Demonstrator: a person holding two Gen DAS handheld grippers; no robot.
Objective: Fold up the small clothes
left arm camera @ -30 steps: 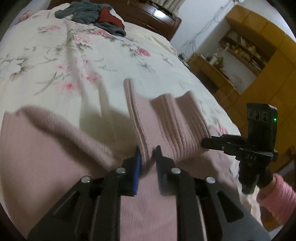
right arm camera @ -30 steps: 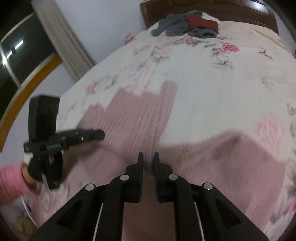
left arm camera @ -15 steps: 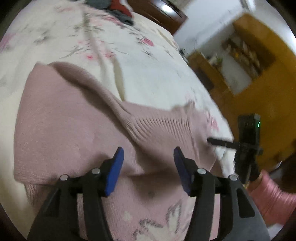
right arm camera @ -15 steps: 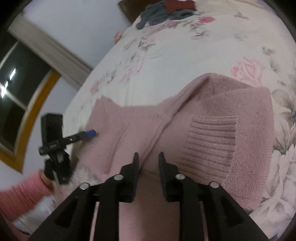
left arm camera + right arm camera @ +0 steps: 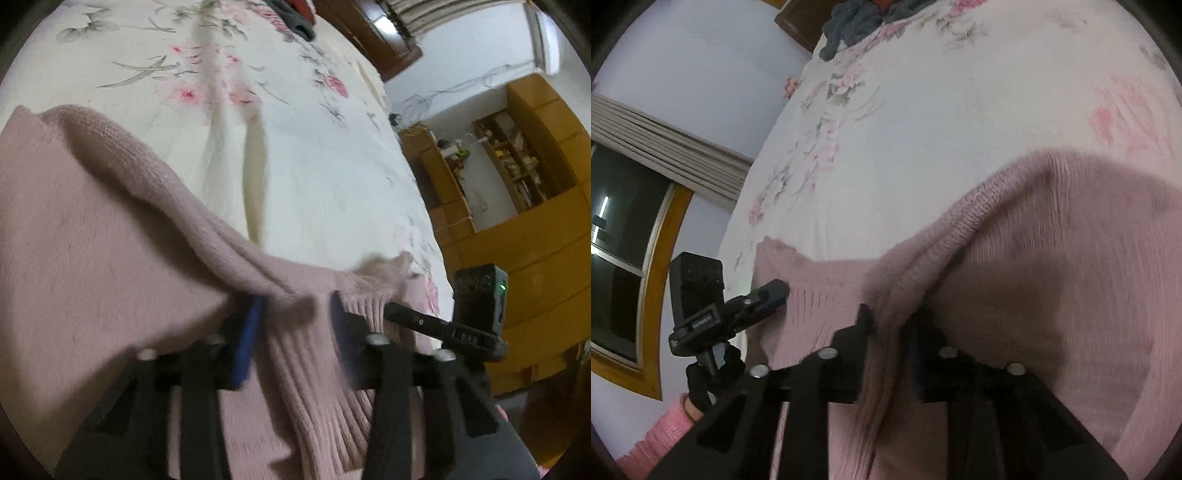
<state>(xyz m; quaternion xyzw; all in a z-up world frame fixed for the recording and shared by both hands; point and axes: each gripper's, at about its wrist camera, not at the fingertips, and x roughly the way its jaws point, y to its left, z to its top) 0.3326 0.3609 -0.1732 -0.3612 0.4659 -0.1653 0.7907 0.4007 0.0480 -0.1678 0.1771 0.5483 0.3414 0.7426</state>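
Releasing done: left tongs and right tongs now agape over pink sweater; fold laid on bed.

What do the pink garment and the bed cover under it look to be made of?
Pink garment: soft fuzzy knit, probably wool or acrylic, with ribbed bands and visible stitch rows. Bed cover: smooth matte woven fabric, likely cotton, with a printed floral pattern and shallow creases.

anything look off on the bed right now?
Nothing damaged or spilled. The pink sweater lies bunched, with a raised ridge running across it rather than a flat fold. A loose heap of dark clothes sits unfolded at the far end of the floral bedspread.
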